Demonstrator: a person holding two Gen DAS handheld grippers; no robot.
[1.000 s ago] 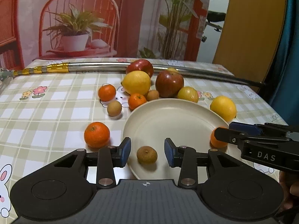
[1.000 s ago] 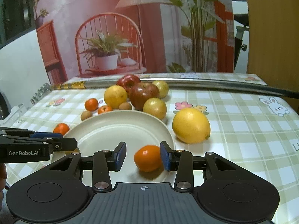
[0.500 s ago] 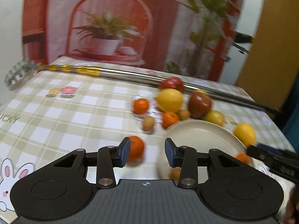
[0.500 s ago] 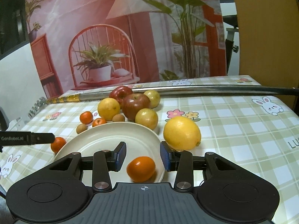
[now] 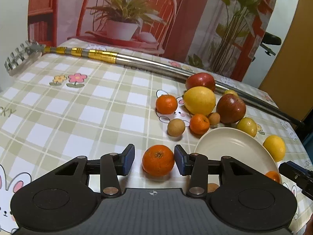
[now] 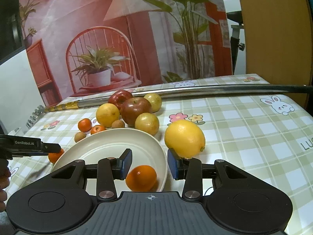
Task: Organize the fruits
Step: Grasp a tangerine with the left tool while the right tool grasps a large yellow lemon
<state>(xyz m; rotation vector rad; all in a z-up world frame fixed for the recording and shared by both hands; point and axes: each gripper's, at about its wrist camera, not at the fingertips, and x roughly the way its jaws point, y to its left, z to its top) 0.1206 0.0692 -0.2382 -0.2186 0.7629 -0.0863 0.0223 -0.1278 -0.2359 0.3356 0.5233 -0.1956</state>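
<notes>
A cream plate (image 5: pixel 230 150) sits on the checked tablecloth. My left gripper (image 5: pixel 154 159) is open, low over the table just left of the plate, with a mandarin (image 5: pixel 158 160) resting between its fingers; small gaps show on both sides. A small brown fruit (image 5: pixel 212 187) lies on the plate's near edge, partly hidden by the left gripper's body. My right gripper (image 6: pixel 149 163) is open over the plate (image 6: pixel 117 146), with an orange (image 6: pixel 141 177) lying on the plate just below and between its fingers. A large lemon (image 6: pixel 184 138) sits right of the plate.
Behind the plate is a cluster of fruit: two red apples (image 6: pixel 136 109), a lemon (image 5: pixel 199 100), yellow-green fruits (image 6: pixel 147 123), two small mandarins (image 5: pixel 166 104) and brown longans (image 5: pixel 176 127). A long metal rod (image 5: pixel 156 66) with a gold handle crosses the table's back.
My left gripper swung left off the plate, leaving the brown fruit there, and now straddles the table mandarin. My right gripper backed away from the orange, which stays on the plate.
</notes>
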